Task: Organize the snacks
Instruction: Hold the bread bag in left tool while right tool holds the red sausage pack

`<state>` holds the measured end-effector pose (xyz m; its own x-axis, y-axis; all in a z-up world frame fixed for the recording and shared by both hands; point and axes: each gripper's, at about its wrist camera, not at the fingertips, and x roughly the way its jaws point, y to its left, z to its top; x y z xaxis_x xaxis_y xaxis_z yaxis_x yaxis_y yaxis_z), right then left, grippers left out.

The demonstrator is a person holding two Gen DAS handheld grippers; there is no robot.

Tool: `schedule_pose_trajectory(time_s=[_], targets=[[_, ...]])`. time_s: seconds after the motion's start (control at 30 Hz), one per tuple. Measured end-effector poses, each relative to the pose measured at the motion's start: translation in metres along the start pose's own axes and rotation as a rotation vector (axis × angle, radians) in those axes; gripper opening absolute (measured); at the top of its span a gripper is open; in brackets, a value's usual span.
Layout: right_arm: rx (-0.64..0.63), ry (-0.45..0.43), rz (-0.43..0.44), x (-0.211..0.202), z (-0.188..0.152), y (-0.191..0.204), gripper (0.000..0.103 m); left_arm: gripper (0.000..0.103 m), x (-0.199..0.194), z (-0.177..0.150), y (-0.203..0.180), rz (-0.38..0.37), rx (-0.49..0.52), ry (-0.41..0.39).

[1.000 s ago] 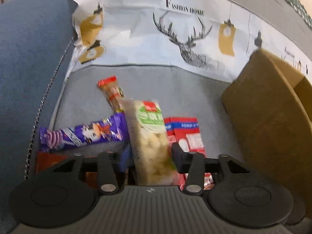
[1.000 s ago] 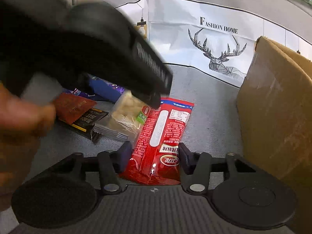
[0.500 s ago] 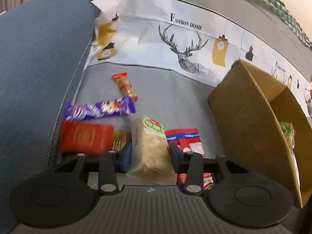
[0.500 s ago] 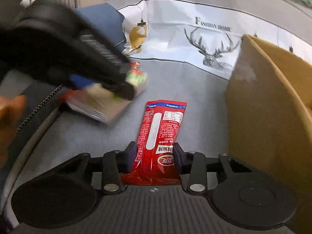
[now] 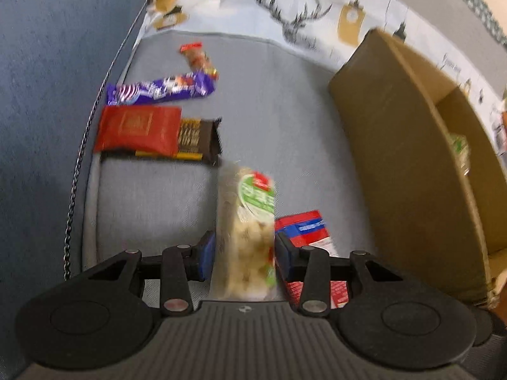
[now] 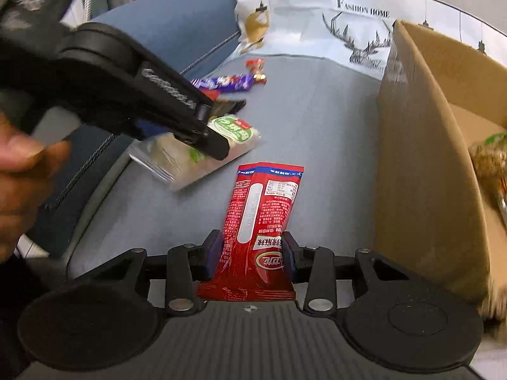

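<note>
Midway through the snack sorting, two packets hang in the air: the left gripper (image 5: 243, 253) clamps a clear packet of pale puffed snacks with a green label (image 5: 245, 224), and the right gripper (image 6: 250, 253) pinches a long red snack packet (image 6: 259, 221) by its lower end, both lifted off the grey cushion (image 5: 272, 101) beside the open cardboard box (image 5: 412, 164). By the look of it the job is partly done: at least one green-labelled packet (image 5: 459, 148) already lies inside the box, while a purple wrapper (image 5: 161, 90), a small red-topped packet (image 5: 198, 58), a flat red packet (image 5: 139, 128) and a dark bar (image 5: 198, 139) beneath it wait near the blue cushion (image 5: 47, 79). Only the left wrist view lays out that waiting group in full and shows the box's inner wall. Only the right wrist view shows the left gripper from outside, the person's hand (image 6: 19, 171) holding it, and the "Fashion Home" deer print (image 6: 361, 41) sharply.
</note>
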<state>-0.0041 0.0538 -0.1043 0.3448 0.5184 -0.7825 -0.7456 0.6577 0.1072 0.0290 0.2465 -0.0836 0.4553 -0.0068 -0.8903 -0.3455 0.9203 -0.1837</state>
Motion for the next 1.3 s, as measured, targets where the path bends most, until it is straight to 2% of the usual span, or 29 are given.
schedule_pose_trajectory(time_s=[0.1,0.17,0.23,0.3,0.47,0.6,0.73,0.83,0.9,1.17,1.3], targets=[[-0.028,0.0,-0.008,0.005,0.0,0.005,0.046,0.048,0.002,0.0,-0.001,0.021,0.003,-0.003],[-0.033,-0.012,-0.018,0.007,0.002,0.005,0.048,0.057,0.001,0.001,-0.002,0.02,0.006,-0.019],[-0.022,-0.016,-0.011,0.013,0.005,0.001,0.053,0.062,0.002,0.002,-0.004,0.017,0.019,-0.024],[-0.009,-0.021,-0.014,0.018,0.007,-0.002,0.058,0.062,0.004,0.002,-0.007,0.022,0.032,-0.016],[0.019,-0.015,-0.023,0.034,0.015,-0.011,0.061,0.062,0.016,0.005,-0.011,0.044,0.048,0.012],[0.016,-0.011,-0.039,0.041,0.018,-0.011,0.061,0.062,0.022,0.007,-0.015,0.048,0.067,0.022],[-0.045,-0.021,-0.055,0.041,0.016,-0.004,0.051,0.062,0.027,0.007,-0.021,0.069,0.1,0.026],[-0.036,-0.031,-0.059,0.039,0.016,-0.005,0.047,0.06,0.026,0.006,-0.022,0.078,0.11,0.024],[-0.02,-0.035,-0.062,0.036,0.016,-0.008,0.045,0.042,0.024,0.006,-0.02,0.081,0.105,0.02],[0.008,-0.041,-0.07,0.033,0.014,-0.011,0.045,0.041,0.018,0.005,-0.008,0.079,0.045,0.012],[0.018,-0.022,-0.065,0.036,0.013,-0.012,0.046,0.043,0.023,0.004,-0.012,0.096,0.069,0.037]])
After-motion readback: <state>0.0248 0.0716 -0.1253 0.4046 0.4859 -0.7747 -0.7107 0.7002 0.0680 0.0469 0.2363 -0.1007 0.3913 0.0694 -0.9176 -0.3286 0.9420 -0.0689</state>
